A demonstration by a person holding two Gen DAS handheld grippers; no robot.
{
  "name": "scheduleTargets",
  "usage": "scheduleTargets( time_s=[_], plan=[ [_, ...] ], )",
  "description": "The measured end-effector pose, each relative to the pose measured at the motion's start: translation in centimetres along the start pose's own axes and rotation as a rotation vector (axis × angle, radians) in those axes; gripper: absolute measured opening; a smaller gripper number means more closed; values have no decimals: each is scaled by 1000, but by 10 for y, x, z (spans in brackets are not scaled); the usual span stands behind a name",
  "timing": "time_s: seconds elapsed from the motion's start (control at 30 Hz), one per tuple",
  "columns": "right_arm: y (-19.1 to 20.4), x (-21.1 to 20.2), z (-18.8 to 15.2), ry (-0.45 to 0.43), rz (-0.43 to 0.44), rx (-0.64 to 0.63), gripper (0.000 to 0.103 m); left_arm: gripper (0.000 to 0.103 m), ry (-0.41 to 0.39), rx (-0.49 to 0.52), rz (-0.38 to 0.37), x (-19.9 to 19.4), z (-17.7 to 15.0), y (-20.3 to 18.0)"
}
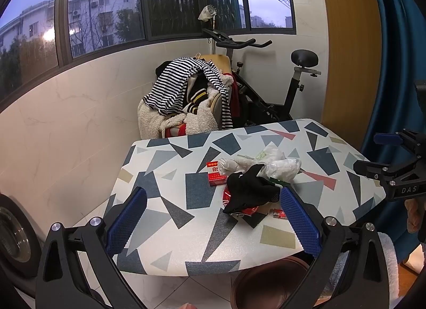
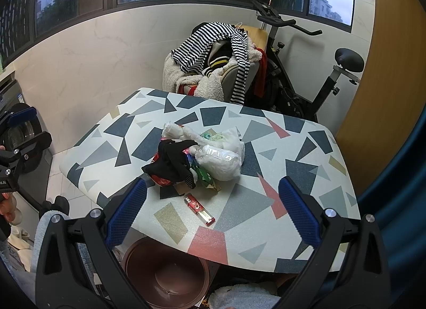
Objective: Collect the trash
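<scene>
A heap of trash lies mid-table: a black glove [image 1: 250, 189] [image 2: 173, 160], crumpled white plastic bags [image 1: 282, 166] [image 2: 223, 157], a red cigarette pack [image 1: 215, 173], a crushed red wrapper [image 1: 245, 209] [image 2: 162, 180] and green packaging [image 2: 206, 177]. A red lighter [image 2: 199, 209] [image 1: 278, 213] lies apart, nearer the table's front edge. My left gripper [image 1: 213, 218] is open and empty, above the table's near edge, short of the heap. My right gripper [image 2: 213, 210] is open and empty, with the lighter between its fingers in view. Each gripper shows at the edge of the other's view.
The table [image 1: 202, 239] [image 2: 306, 202] has a geometric patterned top. A brown round bin [image 2: 166, 273] [image 1: 269, 282] stands on the floor under its near edge. A chair piled with clothes [image 1: 186, 98] and an exercise bike [image 1: 269, 90] stand behind. A washing machine [image 2: 24, 133] is on the left.
</scene>
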State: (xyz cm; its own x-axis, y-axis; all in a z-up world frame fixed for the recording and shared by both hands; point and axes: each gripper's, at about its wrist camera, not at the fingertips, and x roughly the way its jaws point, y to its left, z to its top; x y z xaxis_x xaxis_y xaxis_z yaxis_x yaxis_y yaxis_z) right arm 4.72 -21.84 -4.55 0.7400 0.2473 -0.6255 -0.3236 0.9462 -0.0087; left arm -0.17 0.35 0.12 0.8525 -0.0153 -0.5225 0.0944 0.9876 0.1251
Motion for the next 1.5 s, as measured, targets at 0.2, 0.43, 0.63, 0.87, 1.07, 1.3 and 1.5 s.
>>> scheduleTargets(
  time_s=[0.2, 0.43, 0.63, 0.87, 1.07, 1.3, 1.5],
  plan=[
    [3, 0, 0, 4, -1, 1, 97, 98, 0, 0, 0, 5, -1, 0],
    [1, 0, -1, 2, 0, 0, 97, 98, -2, -2, 0, 5, -2, 0],
    [0, 1, -1, 6, -1, 0, 97, 98, 1, -2, 0, 5, -2, 0],
    [0, 1, -3, 3, 1, -2, 97, 98, -4, -5, 4, 5, -2, 0],
    [2, 1, -2, 4, 1, -2, 97, 98, -1, -4, 1, 5, -2, -1],
    [-1, 5, -5, 10, 7, 3, 97, 98, 7, 1, -5, 6, -2, -3],
    [-1, 6, -4, 18, 7, 5, 97, 98, 20, -6, -8, 9, -3, -2]
  ],
)
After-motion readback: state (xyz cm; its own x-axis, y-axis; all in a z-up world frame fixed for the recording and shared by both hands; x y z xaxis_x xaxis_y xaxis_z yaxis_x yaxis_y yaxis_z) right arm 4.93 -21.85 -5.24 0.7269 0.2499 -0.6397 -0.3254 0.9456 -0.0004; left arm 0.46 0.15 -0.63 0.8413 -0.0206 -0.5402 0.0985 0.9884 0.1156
